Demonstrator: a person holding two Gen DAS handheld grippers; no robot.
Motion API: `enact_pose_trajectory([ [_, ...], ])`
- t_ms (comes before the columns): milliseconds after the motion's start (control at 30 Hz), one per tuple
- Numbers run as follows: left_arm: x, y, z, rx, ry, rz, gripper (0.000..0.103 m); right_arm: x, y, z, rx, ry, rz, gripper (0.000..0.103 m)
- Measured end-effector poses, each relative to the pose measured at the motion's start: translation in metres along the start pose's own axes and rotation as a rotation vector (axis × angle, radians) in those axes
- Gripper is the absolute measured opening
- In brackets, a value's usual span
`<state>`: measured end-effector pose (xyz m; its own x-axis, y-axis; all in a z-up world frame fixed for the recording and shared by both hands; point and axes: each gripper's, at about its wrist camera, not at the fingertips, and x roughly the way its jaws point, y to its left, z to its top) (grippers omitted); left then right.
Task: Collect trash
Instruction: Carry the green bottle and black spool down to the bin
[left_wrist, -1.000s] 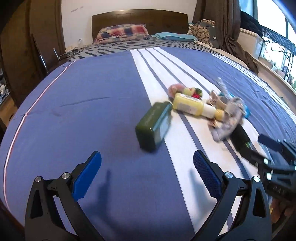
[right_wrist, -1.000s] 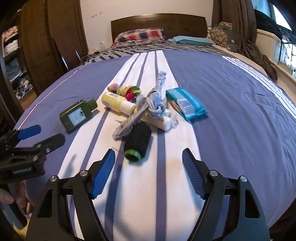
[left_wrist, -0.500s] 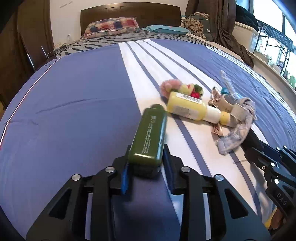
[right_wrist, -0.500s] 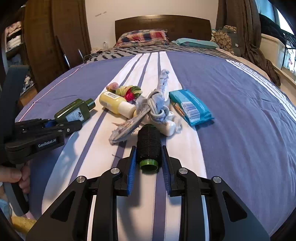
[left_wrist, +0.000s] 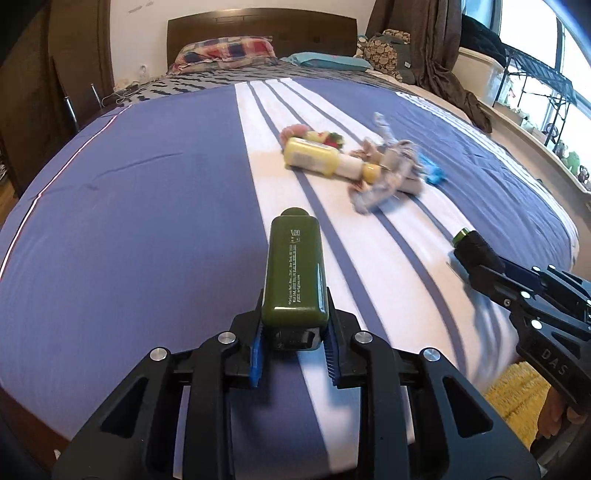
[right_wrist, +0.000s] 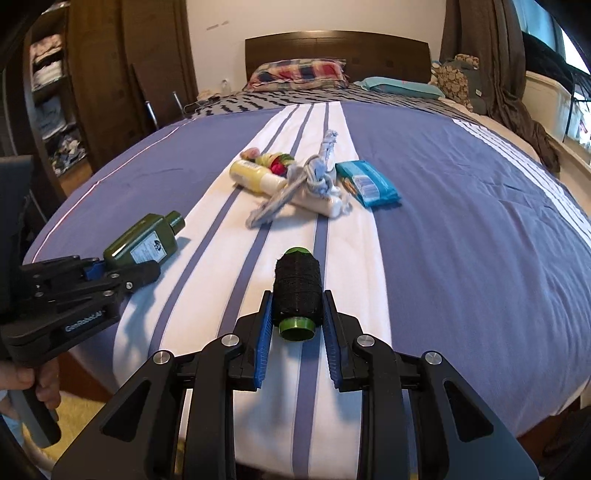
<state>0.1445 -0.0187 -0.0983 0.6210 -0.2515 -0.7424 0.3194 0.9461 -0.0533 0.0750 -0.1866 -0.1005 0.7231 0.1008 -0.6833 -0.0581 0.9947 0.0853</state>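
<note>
Green bottle (left_wrist: 295, 273) sits clamped in my left gripper (left_wrist: 294, 347), long axis toward 12 o'clock, above the bed (left_wrist: 129, 221). Right view: black roller (right_wrist: 297, 291) clamped in my right gripper (right_wrist: 297, 350), also pointing 12.

A wide bed (right_wrist: 461, 206) filled the room, its purple-blue cover crossed by white stripes. A dark wooden headboard (right_wrist: 338, 46) stood against a pale wall (right_wrist: 218, 40), with a plaid pillow (right_wrist: 297, 74) and a teal pillow (right_wrist: 400, 86) below it. Brown curtains (right_wrist: 476, 40) hung by a bright window (left_wrist: 535, 55) at the right; dark wooden shelves (right_wrist: 48, 96) of folded clothes stood at the left.
</note>
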Motion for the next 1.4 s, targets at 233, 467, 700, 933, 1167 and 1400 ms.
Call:
enact_pose_trajectory([
  [233, -0.05, -0.026, -0.037, 0.023, -0.041, -0.02, 0.025, -0.046, 0.0, -0.026, 0.001, -0.031, 0.015, 0.026],
  [467, -0.096, -0.045, -0.072, 0.037, -0.086, -0.045, 0.025, -0.085, 0.005, -0.05, -0.015, -0.038, 0.05, 0.026],
  [700, -0.109, -0.052, -0.112, 0.02, -0.058, -0.079, 0.025, -0.096, 0.006, -0.084, -0.02, 0.032, 0.095, 0.026],
  [933, -0.087, -0.057, -0.15, 0.006, 0.044, -0.095, 0.025, -0.075, 0.0, -0.12, -0.008, 0.139, 0.087, 0.027],
  [1167, -0.045, -0.068, -0.181, 0.009, 0.17, -0.118, 0.025, -0.053, -0.002, -0.143, 0.0, 0.218, 0.076, 0.027],
  [1400, -0.009, -0.07, -0.203, 0.001, 0.275, -0.145, 0.025, -0.028, -0.004, -0.159, 0.03, 0.301, 0.105, 0.026],
])
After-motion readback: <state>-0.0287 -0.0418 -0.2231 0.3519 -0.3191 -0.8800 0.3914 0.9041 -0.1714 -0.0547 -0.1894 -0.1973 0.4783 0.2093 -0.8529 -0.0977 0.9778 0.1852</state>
